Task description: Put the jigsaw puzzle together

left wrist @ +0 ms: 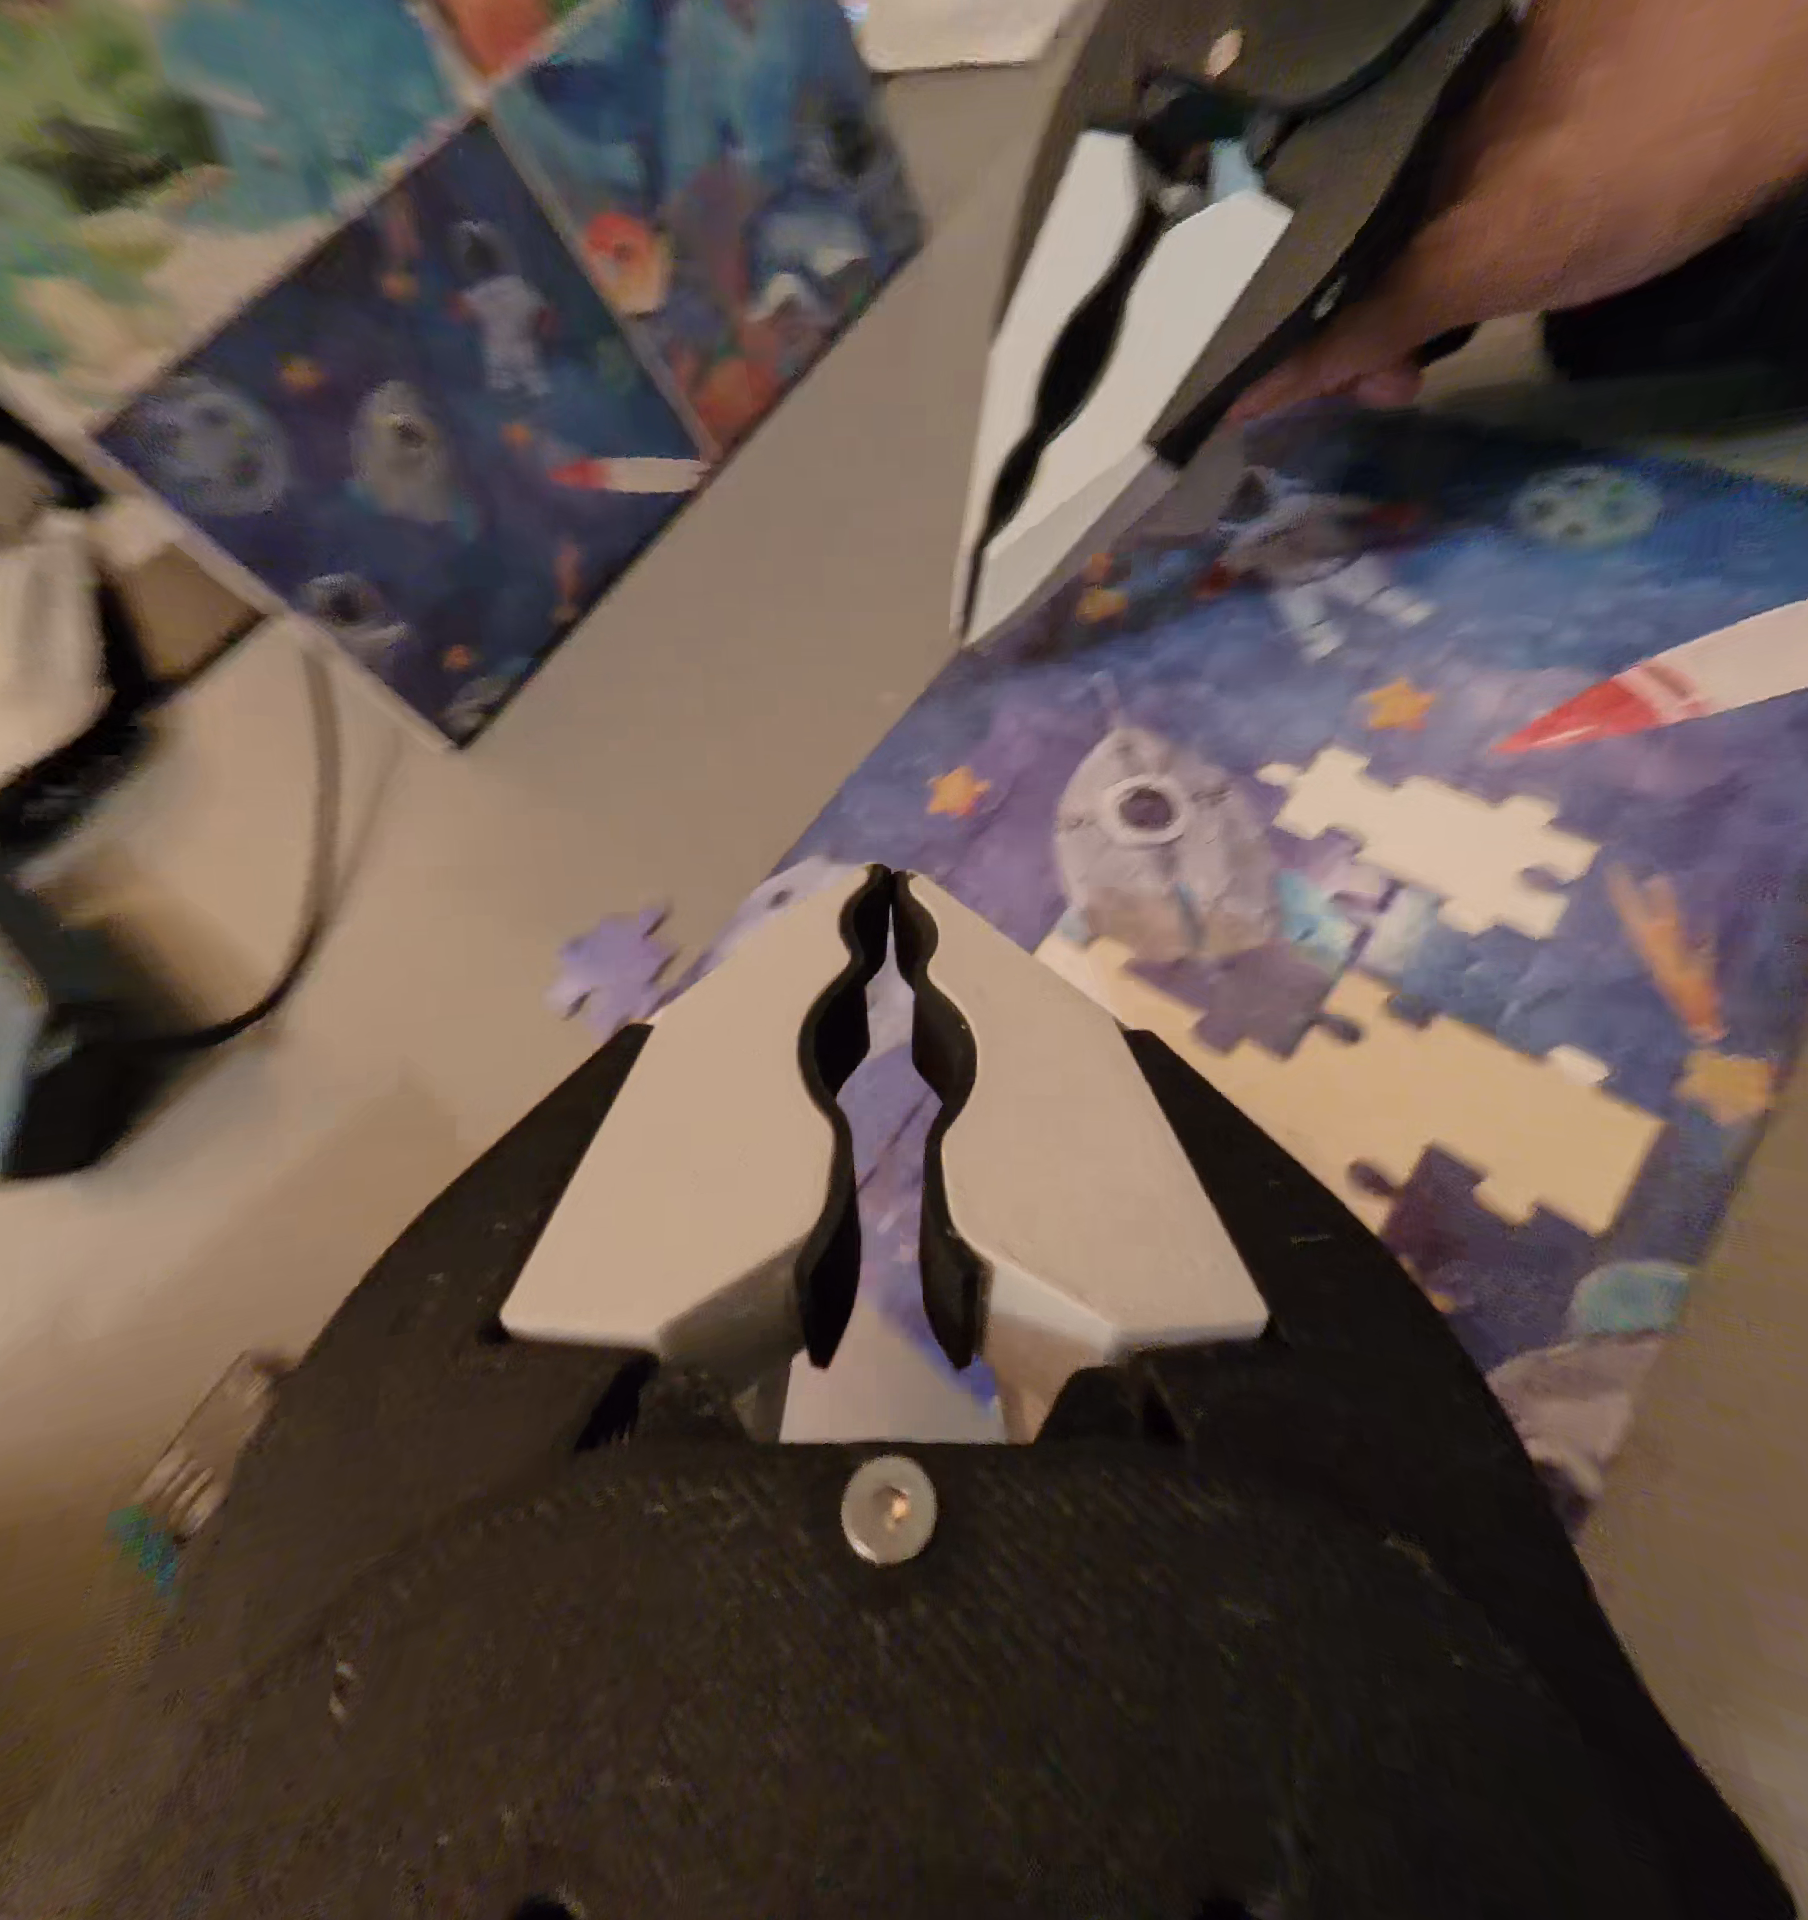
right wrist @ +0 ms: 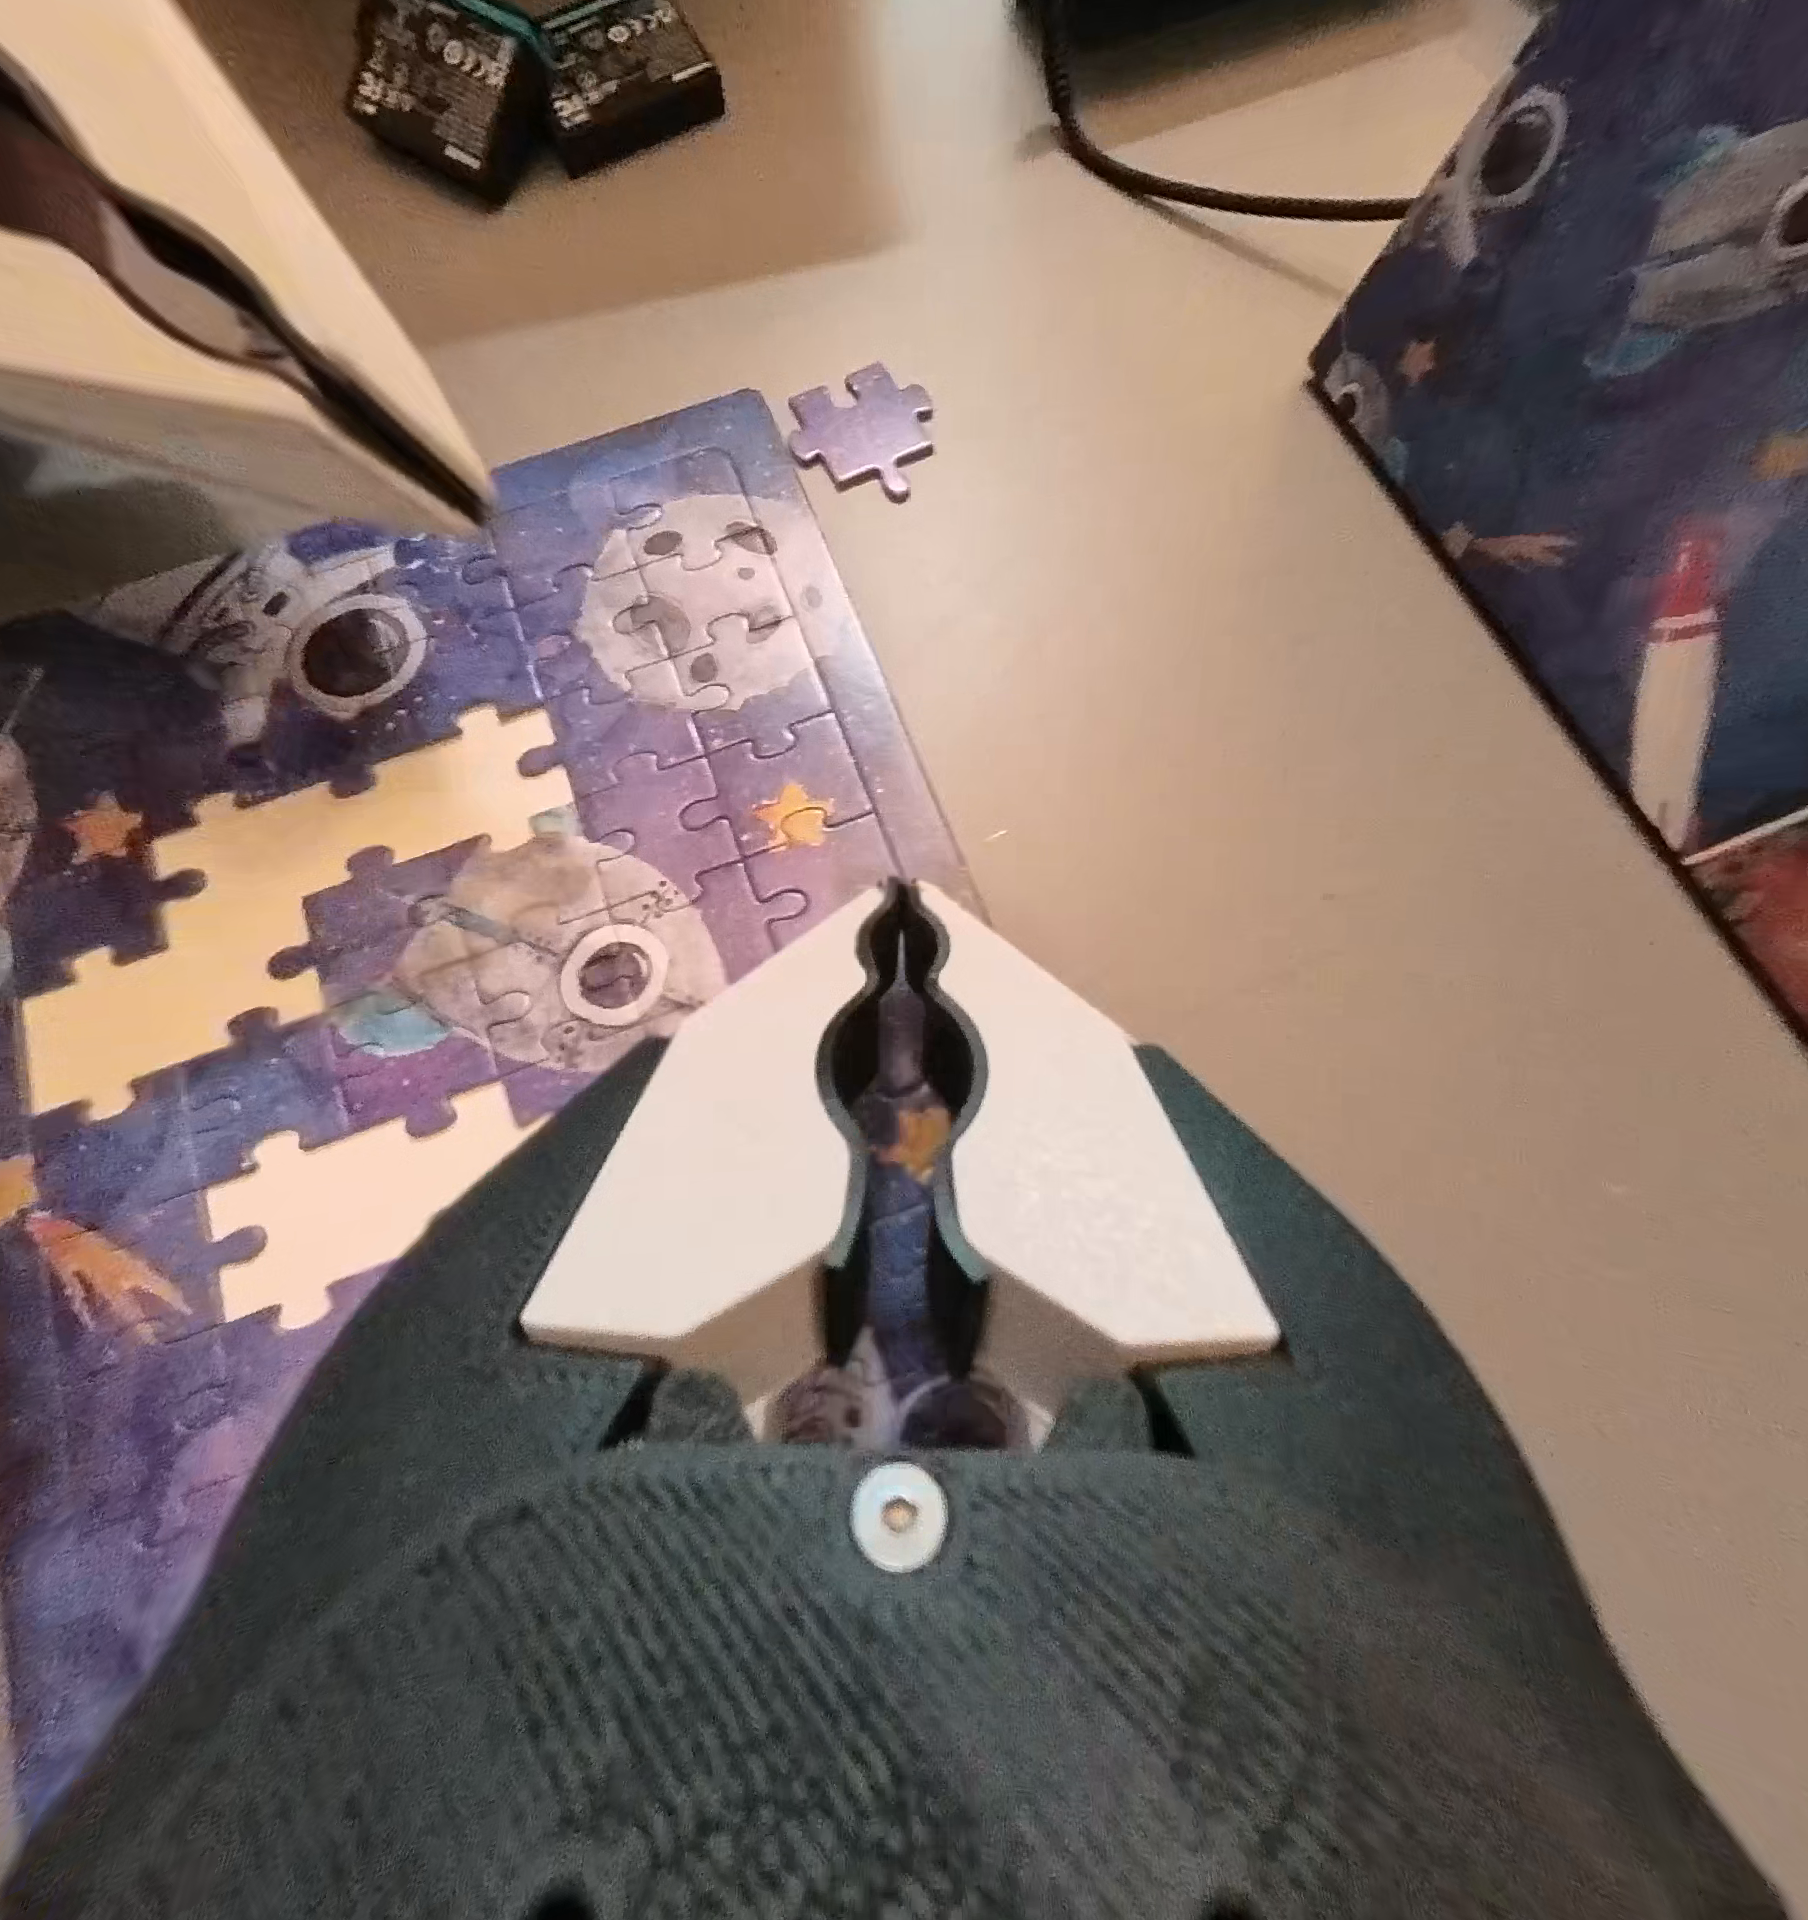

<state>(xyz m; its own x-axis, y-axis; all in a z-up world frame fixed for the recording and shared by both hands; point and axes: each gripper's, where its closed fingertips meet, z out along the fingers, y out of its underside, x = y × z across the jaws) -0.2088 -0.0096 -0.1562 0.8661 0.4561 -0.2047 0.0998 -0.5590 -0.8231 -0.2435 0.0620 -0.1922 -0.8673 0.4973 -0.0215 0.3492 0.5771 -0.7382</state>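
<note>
The space-themed jigsaw puzzle lies flat on the table, mostly joined, with bare cream gaps in its middle. It also shows in the right wrist view, with its gaps. One loose purple piece lies on the table just off a puzzle corner, also in the right wrist view. My left gripper is shut and empty, its tips over the puzzle edge near that piece. My right gripper is shut and empty over the puzzle's edge. Each gripper shows in the other's view: right, left.
A puzzle box with space and sea pictures lies beside the puzzle, also in the right wrist view. Black battery packs and a dark cable lie farther off. A hand holds the right gripper. The space-themed jigsaw puzzle lies around 8 cm away from my left fingertips. Seen from the right wrist view as well. It is some 10 cm from my left tips to the loose purple piece. My right wrist view looks at it from another angle.
</note>
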